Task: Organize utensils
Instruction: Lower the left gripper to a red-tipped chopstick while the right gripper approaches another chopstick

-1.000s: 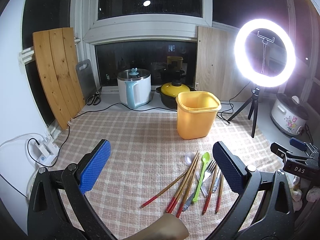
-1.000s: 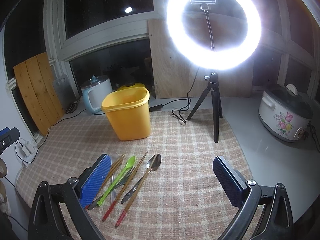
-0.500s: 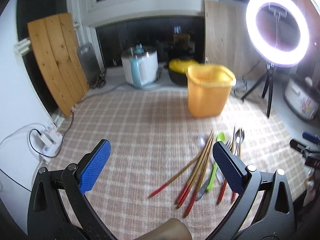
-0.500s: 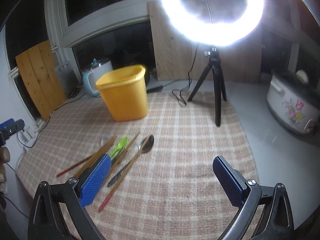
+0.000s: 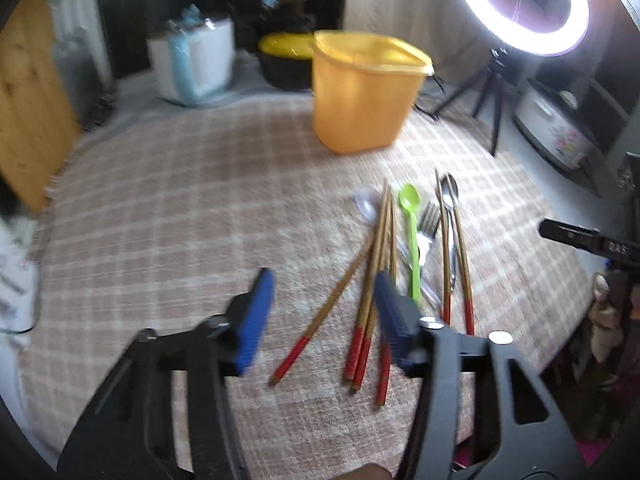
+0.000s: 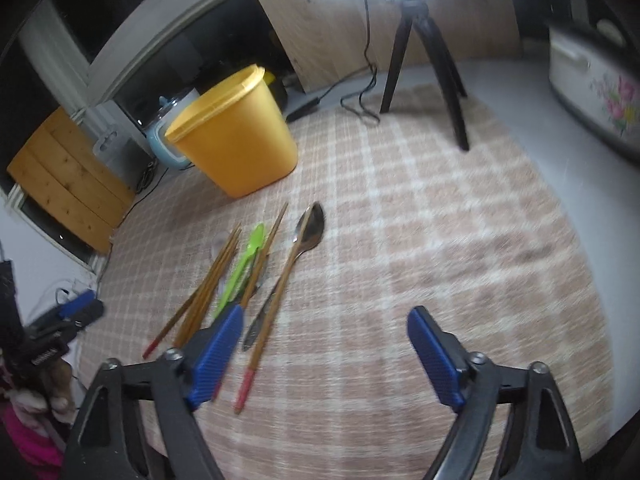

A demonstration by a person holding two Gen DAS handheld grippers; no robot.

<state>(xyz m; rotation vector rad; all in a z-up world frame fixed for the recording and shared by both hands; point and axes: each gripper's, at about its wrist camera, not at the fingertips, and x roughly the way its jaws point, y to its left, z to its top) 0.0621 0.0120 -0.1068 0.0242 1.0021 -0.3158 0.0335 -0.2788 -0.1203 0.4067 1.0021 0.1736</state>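
Several wooden chopsticks with red ends (image 5: 372,280) lie fanned on the checked cloth with a green spoon (image 5: 412,236), a metal spoon (image 5: 450,200), a fork (image 5: 428,220) and a clear spoon (image 5: 366,204). Behind them stands a yellow tub (image 5: 364,96). My left gripper (image 5: 324,312) hovers low over the red ends, its jaws closing; one stray chopstick (image 5: 316,320) lies below the gap, untouched. My right gripper (image 6: 326,356) is wider, jaws closing, gripping nothing. Its left pad is over the pile (image 6: 212,292) beside the metal spoon (image 6: 312,228), in front of the tub (image 6: 236,132).
A ring light's tripod (image 6: 424,52) stands on the cloth's far right. A flowered rice cooker (image 5: 556,132) sits on the counter beyond. A blue-and-white kettle (image 5: 196,60) and a yellow-lidded pot (image 5: 286,46) stand at the back. A wooden board (image 5: 28,92) leans at the left.
Both grippers have dropped toward the cloth and tipped downward, so the utensils look larger. Both pairs of jaws have narrowed, the left far more than the right.
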